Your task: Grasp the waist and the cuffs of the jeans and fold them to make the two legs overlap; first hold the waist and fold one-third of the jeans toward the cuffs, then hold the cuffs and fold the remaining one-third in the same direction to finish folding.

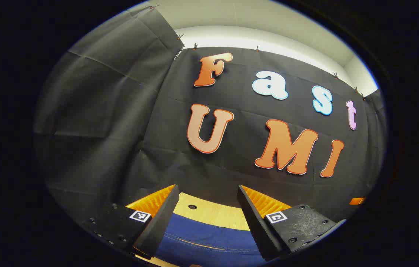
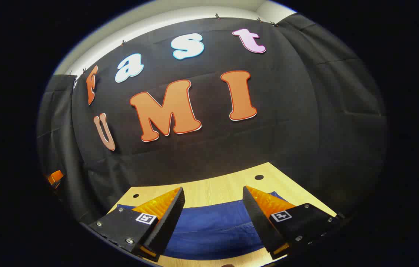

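Blue jeans (image 1: pixel 209 239) lie flat on a light wooden table (image 1: pixel 209 211), showing low in the left gripper view between the fingers. My left gripper (image 1: pixel 207 194) hovers above them, open, with nothing between its fingers. In the right gripper view the jeans (image 2: pixel 213 226) spread across the table (image 2: pixel 224 187) below my right gripper (image 2: pixel 213 196), which is also open and holds nothing. Which part of the jeans lies under each gripper is not clear.
The booth's black cloth wall (image 1: pixel 127 122) stands close behind the table's far edge. Round holes (image 2: pixel 259 177) mark the tabletop near its far edge. The other gripper's finger (image 2: pixel 54 177) pokes in at the far left of the right gripper view.
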Demonstrator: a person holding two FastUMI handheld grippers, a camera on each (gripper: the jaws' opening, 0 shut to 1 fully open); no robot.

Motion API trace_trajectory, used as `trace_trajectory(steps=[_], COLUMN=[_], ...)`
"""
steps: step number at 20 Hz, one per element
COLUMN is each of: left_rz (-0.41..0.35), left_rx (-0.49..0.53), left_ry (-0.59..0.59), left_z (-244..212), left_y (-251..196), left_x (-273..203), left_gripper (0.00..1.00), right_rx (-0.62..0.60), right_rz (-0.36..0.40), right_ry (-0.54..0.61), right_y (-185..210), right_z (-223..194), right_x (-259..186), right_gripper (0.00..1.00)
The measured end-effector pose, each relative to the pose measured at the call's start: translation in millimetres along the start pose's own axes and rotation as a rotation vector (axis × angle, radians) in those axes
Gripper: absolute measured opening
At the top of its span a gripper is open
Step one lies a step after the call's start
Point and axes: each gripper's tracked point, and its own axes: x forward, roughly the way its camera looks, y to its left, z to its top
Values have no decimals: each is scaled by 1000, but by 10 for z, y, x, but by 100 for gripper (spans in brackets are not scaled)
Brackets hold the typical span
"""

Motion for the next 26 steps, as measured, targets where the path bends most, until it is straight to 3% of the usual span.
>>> trace_trajectory(steps=[2,5,8,9,14,15,19,22,26], left_rz=[4,-3,3,4,-18,-17,-14,-8,33], left_rx=[-1,-7,-6,-8,-31,-23,13,49,173], left_ry=[3,3,0,-1,-8,-11,-13,-7,26], left_z=[2,12,38,38,100,111,127,75,-173], left_y=[12,2,9,19,-38,-34,-18,14,221], left_x=[48,92,132,142,150,146,127,130,127], left_gripper=[97,97,97,97,97,97,97,97,97], right_rx=[-9,0,39,48,34,28,83,26,17], right_rz=[-20,-28,-33,-36,-18,-9,43,15,-12], right_ry=[5,-14,-46,-51,-50,-53,-18,-4,24], right_y=[-58,-88,-92,-91,-38,-14,103,58,0], right_z=[-14,35,96,106,83,93,61,-11,-108], right_x=[10,2,8,23,32,29,59,93,118], right_gripper=[96,100,96,100,97,100,96,100,96])
